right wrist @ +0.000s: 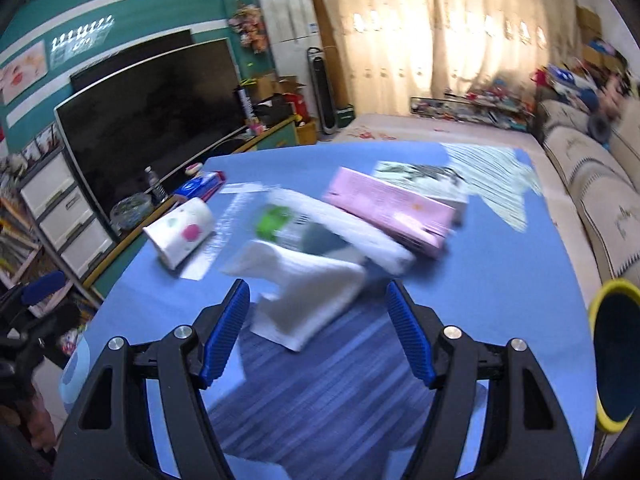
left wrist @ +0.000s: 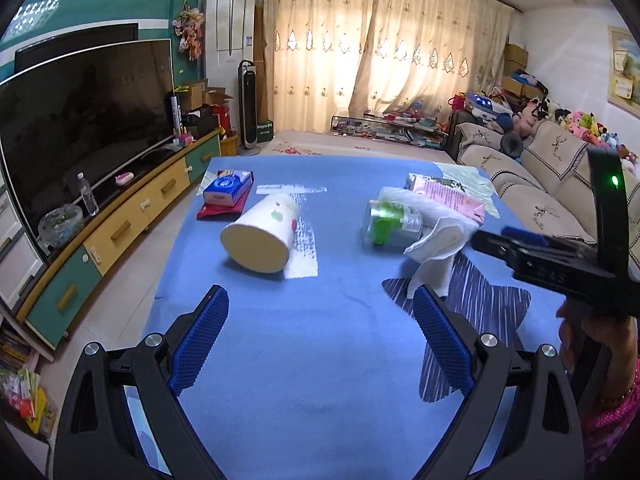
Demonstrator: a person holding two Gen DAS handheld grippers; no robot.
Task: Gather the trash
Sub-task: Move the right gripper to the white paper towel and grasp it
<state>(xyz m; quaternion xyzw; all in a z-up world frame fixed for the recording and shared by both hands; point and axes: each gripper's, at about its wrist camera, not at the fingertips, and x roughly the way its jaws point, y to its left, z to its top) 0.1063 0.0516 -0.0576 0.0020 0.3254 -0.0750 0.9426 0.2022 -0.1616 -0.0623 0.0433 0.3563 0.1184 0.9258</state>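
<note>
On the blue table (left wrist: 304, 344) lie a tipped paper cup (left wrist: 262, 234), a crushed green-labelled bottle (left wrist: 390, 224), a white crumpled tissue (left wrist: 434, 240) draped over it, and a pink box (left wrist: 448, 196). My left gripper (left wrist: 320, 336) is open and empty, short of the cup. My right gripper (right wrist: 318, 332) is open, its pads on either side of the tissue (right wrist: 308, 300), which looks blurred. The bottle (right wrist: 288, 228), pink box (right wrist: 392, 210) and cup (right wrist: 182, 236) lie beyond it. The right gripper's body (left wrist: 560, 256) shows at the right of the left wrist view.
A blue tissue pack (left wrist: 228, 192) on a red item sits at the table's far left. A TV (left wrist: 80, 120) on a long cabinet stands to the left, a sofa (left wrist: 540, 184) to the right. A yellow-rimmed round object (right wrist: 616, 360) is at the right edge.
</note>
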